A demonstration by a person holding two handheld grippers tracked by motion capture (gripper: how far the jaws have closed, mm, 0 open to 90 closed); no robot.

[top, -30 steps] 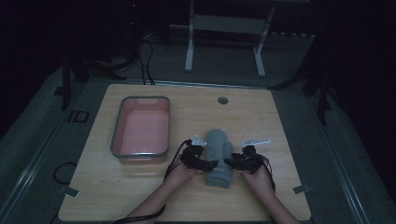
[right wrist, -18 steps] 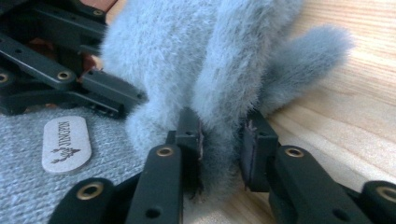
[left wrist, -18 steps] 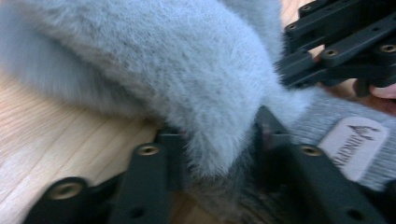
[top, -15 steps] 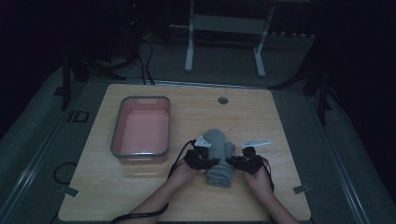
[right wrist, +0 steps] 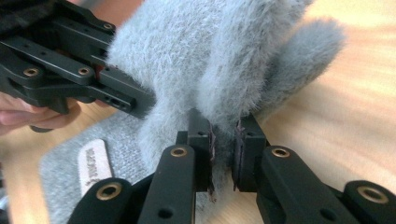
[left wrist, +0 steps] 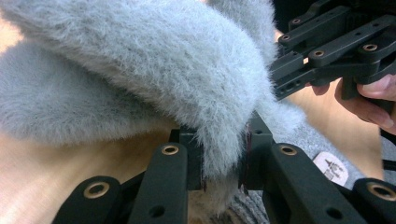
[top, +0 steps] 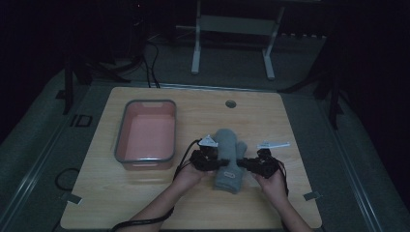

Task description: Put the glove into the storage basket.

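Mitten (top: 228,157) nearer wooden table's (top: 145,203) edge

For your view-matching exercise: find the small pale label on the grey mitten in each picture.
High view: the label lies on the mitten's near cuff, low centre, between the two tongs.
Left gripper view: lower right.
Right gripper view: lower left.
Shared landmark: the fuzzy grey mitten cloth pinched in both tongs.
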